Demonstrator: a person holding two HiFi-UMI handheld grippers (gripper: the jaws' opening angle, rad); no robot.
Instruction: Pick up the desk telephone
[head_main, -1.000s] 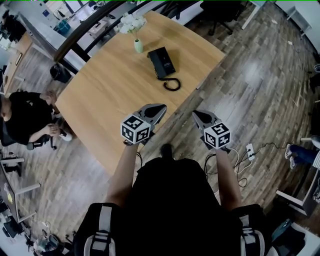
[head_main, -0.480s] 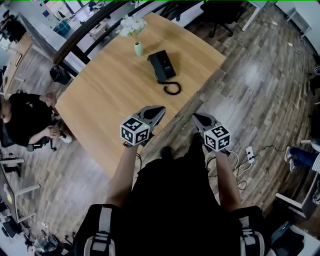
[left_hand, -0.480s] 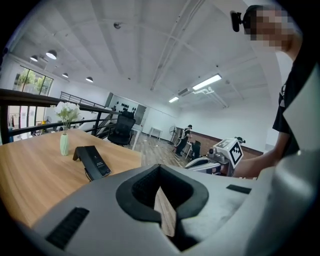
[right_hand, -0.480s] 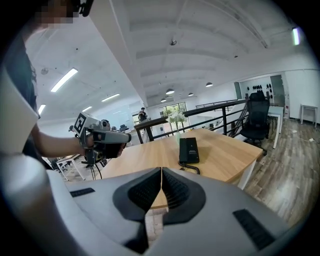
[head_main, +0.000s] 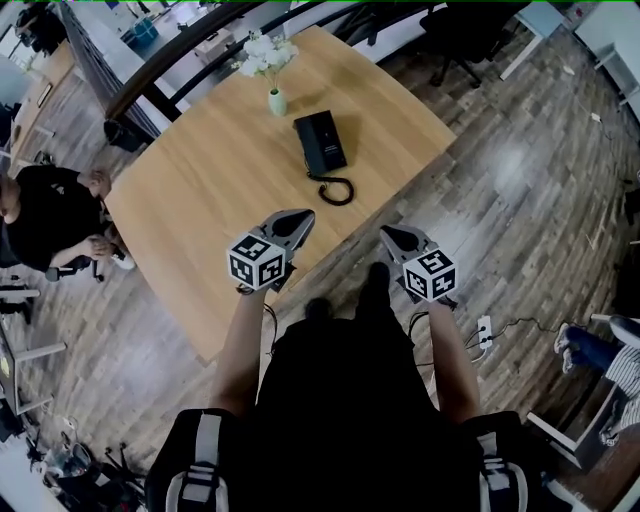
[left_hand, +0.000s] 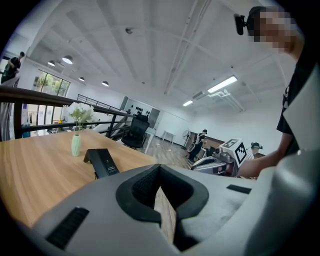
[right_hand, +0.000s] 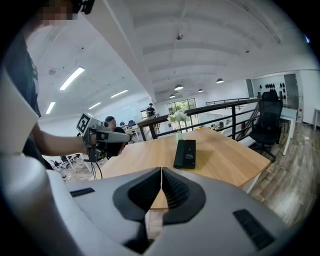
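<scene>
A black desk telephone (head_main: 320, 141) lies on the wooden table (head_main: 220, 190), its coiled cord (head_main: 337, 189) curling toward the near edge. The telephone (left_hand: 101, 161) sits left of centre in the left gripper view, and the telephone (right_hand: 185, 153) is straight ahead in the right gripper view. My left gripper (head_main: 300, 216) is shut and empty over the table's near edge. My right gripper (head_main: 386, 234) is shut and empty, just off the table over the floor. Both are well short of the phone.
A green vase with white flowers (head_main: 274, 90) stands on the table behind the phone. A seated person in black (head_main: 45, 220) is at the table's left. Black office chairs (head_main: 455, 28) stand beyond the far right corner. A power strip and cables (head_main: 484, 330) lie on the floor.
Both grippers and the person have moved forward toward the table; the left gripper now reaches over its near edge. Jaws stay shut.
</scene>
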